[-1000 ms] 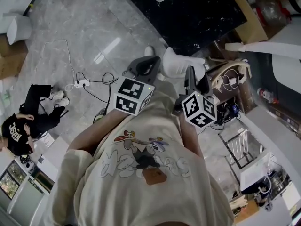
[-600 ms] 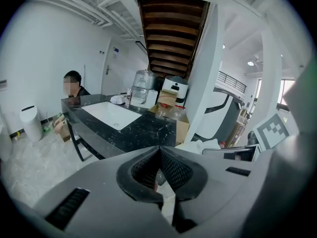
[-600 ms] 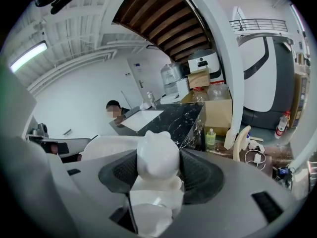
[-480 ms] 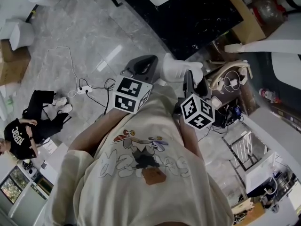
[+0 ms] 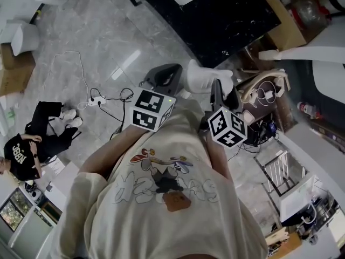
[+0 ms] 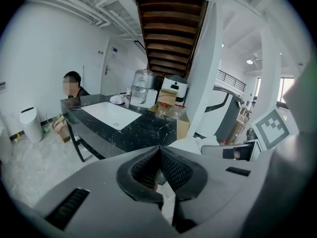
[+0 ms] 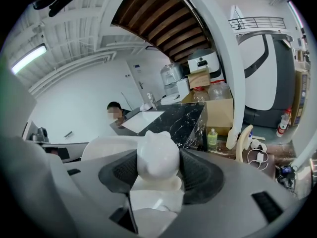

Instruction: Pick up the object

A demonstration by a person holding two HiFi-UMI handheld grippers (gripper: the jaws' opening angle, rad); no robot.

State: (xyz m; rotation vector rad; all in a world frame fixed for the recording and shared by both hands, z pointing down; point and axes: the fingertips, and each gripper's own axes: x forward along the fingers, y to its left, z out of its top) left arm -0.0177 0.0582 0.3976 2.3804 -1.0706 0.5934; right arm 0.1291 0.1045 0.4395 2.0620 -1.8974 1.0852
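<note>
Item: white bear figure (image 7: 157, 156), the task's thing. Location: upright between the fingers (image 7: 198, 175) of the right gripper (image 7: 158, 177), which are clamped on both its sides; held up in front of the person's chest.

Left gripper (image 6: 159, 170): fingers (image 6: 176, 171) pressed together at the tips, nothing between them.

Surroundings: black marble surface (image 7: 181, 118) bearing a white sheet; cardboard box (image 7: 218, 114) beside it; a person (image 5: 24, 150) seated on the grey floor (image 5: 97, 42); power strip (image 5: 96, 97) with trailing cable.
</note>
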